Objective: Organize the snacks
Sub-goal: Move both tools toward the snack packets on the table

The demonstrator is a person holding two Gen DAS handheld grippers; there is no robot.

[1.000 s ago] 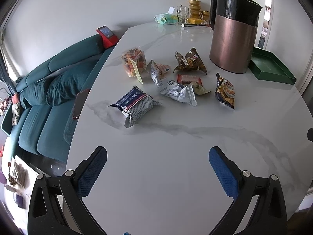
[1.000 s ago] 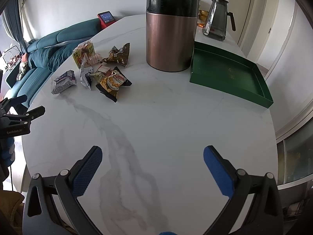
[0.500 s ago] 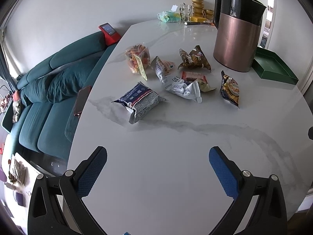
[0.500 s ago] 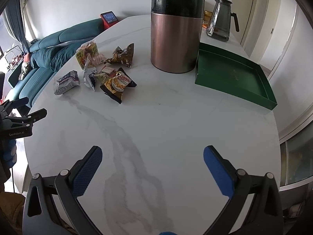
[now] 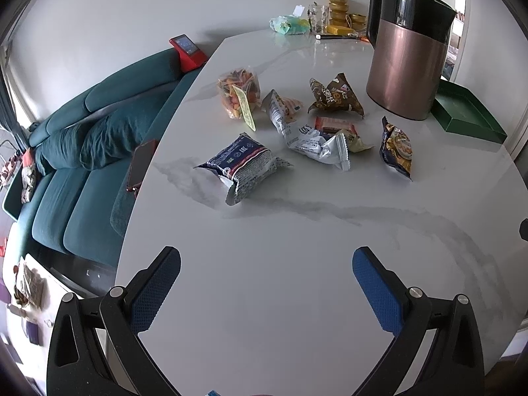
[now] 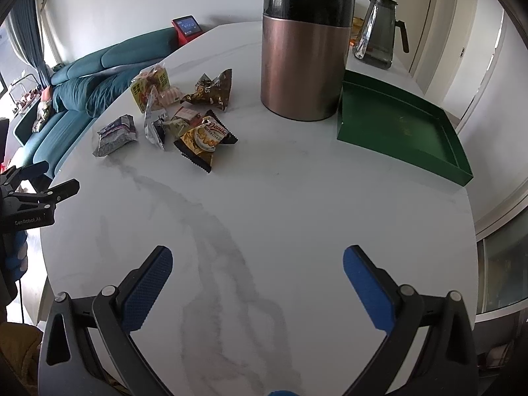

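Several snack packets lie loose on the white marble table [image 5: 297, 264]: a blue-grey packet [image 5: 242, 166] [image 6: 115, 133] nearest, a silver wrapper [image 5: 316, 143], a clear bag of colourful snacks [image 5: 239, 94] [image 6: 150, 87], a brown packet [image 5: 335, 95] [image 6: 211, 90] and a dark Danisa cookie packet [image 5: 397, 147] [image 6: 204, 138]. An empty green tray [image 6: 399, 128] [image 5: 465, 114] stands right of them. My left gripper [image 5: 265, 279] is open and empty, well short of the packets. My right gripper [image 6: 257, 277] is open and empty over bare table. The left gripper also shows at the left edge of the right wrist view [image 6: 36, 188].
A tall copper and black canister [image 6: 305, 46] [image 5: 407, 52] stands between the snacks and the tray. A glass jug [image 6: 379, 29] is behind the tray. Small items [image 5: 330, 21] sit at the far end. A teal sofa [image 5: 89, 142] runs along the table's left edge, a phone [image 5: 140, 165] on it.
Both grippers have edged forward toward the snacks and the tray, which look slightly nearer and lower. Both have stayed open. Nothing on the table has moved.
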